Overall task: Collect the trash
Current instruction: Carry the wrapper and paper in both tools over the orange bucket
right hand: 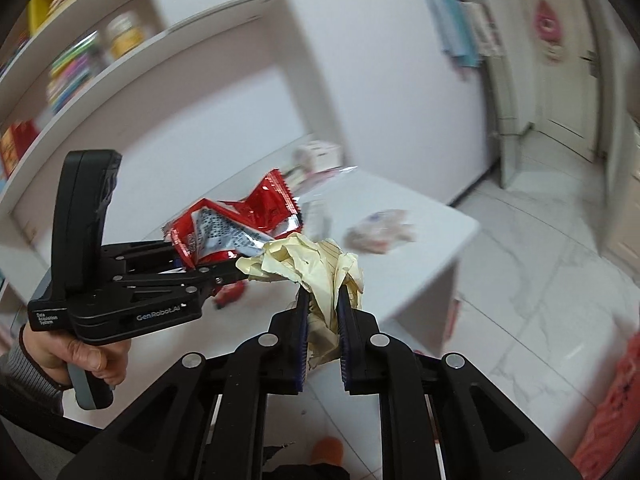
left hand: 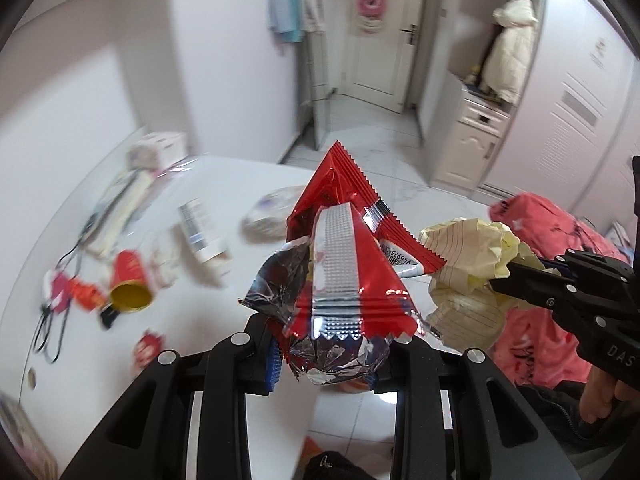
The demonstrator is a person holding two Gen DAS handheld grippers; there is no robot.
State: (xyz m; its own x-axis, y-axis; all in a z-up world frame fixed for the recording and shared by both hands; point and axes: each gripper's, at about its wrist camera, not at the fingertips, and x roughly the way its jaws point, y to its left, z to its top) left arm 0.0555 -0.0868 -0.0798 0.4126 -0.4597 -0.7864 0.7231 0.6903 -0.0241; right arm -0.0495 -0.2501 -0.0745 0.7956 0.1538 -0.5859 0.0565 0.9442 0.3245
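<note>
Left gripper (left hand: 326, 354): jaws closed on the lower end of a red snack wrapper (left hand: 340, 248), which stands up between them with its silver lining showing at the torn bottom.
Right gripper (right hand: 323, 322): jaws nearly together, pinching a crumpled ball of yellow lined paper (right hand: 316, 268); part of the paper hangs down between the blue pads.
Wrapper and paper: both held up in the air above the white surface (left hand: 224, 312), side by side (in the left wrist view the paper ball sits just right of the wrapper, about touching it).
Hands: the person's left hand (right hand: 86, 354) grips the handle of the left gripper, a grey sleeve at the wrist; fingers of the right hand (left hand: 604, 396) show under the other handle.
Left on the surface: a red paper cup (left hand: 128, 280) on its side with a gold inside, a small white box (left hand: 202, 236), a crumpled whitish bag (left hand: 268, 220), black cords and some red scraps, all blurred.
Around: a pink quilt (left hand: 540, 280) at the right, a tiled floor (right hand: 520, 280), a white door (left hand: 384, 32) at the back, and shelves (right hand: 100, 60) above the surface.
</note>
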